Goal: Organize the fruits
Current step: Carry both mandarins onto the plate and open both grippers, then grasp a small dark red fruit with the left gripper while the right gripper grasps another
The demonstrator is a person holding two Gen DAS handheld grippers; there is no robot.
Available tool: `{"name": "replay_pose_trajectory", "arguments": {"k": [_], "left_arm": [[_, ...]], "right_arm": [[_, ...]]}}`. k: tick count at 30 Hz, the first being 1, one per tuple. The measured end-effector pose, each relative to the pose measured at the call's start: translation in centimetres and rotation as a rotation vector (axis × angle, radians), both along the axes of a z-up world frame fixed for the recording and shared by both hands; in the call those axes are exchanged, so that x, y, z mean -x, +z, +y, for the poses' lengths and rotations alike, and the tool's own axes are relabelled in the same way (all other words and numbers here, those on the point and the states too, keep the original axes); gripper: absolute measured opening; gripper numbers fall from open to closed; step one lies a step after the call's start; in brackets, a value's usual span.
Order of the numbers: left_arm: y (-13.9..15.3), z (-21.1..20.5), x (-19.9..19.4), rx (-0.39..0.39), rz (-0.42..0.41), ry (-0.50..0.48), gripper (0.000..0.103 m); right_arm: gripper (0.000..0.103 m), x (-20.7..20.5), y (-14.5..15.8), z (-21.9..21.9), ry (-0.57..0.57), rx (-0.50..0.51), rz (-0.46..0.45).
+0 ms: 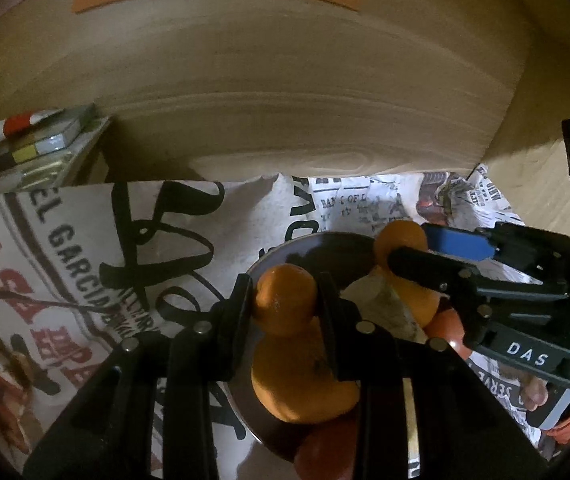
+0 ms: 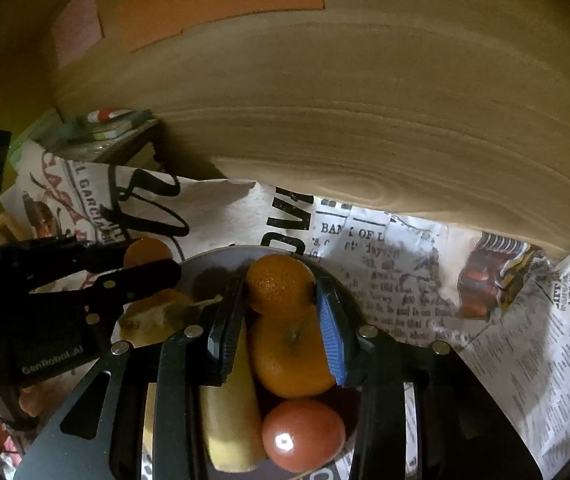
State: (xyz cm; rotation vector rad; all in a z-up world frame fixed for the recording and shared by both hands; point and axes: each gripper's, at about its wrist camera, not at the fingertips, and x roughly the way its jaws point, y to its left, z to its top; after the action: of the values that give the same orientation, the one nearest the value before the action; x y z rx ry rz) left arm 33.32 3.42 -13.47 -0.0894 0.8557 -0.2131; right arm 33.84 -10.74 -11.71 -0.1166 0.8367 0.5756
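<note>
A dark round plate sits on newspaper and holds several fruits. My left gripper is shut on a small orange above the plate's left part, over a larger orange. My right gripper is shut on another small orange, above a larger orange, a red tomato and a yellow banana. The right gripper shows in the left wrist view, the left one in the right wrist view. A pale peel piece lies in the plate.
Newspaper sheets cover the surface. A wooden wall stands right behind the plate. A small stand with stacked boxes and a tube stands at the far left. Orange and pink paper notes hang on the wall.
</note>
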Motion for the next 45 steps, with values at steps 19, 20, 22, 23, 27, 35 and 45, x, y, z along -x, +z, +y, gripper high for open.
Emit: {"name": "replay_pose_trajectory", "arguments": {"k": [19, 20, 22, 23, 27, 35, 45], "left_arm": [[1.6, 1.1, 1.3, 0.044, -0.023, 0.009, 0.046], [2.1, 1.2, 1.9, 0.042, -0.035, 0.011, 0.046], [2.8, 1.3, 2.9, 0.039, -0.052, 0.014, 0.046], [3.1, 1.4, 3.5, 0.035, -0.06, 0.014, 0.047], [4.2, 1.9, 6.6, 0.01, -0.097, 0.023, 0.053], [4.2, 3.8, 12.8, -0.027, -0.114, 0.051, 0.06], [0.9, 7.1, 18.5, -0.026, -0.069, 0.083, 0.063]], "right_arm": [[0.04, 0.9, 0.8, 0.2, 0.012, -0.026, 0.002], [0.04, 1.3, 1.1, 0.1, 0.014, -0.028, -0.006], [0.04, 2.3, 1.9, -0.2, 0.018, -0.04, -0.022], [0.04, 2.6, 2.2, -0.4, 0.018, -0.044, -0.026], [0.04, 5.1, 3.8, -1.1, 0.026, -0.07, -0.064], [0.043, 11.0, 5.9, -0.8, 0.083, -0.109, -0.124], [0.044, 16.2, 1.7, 3.3, 0.189, -0.072, -0.029]]}}
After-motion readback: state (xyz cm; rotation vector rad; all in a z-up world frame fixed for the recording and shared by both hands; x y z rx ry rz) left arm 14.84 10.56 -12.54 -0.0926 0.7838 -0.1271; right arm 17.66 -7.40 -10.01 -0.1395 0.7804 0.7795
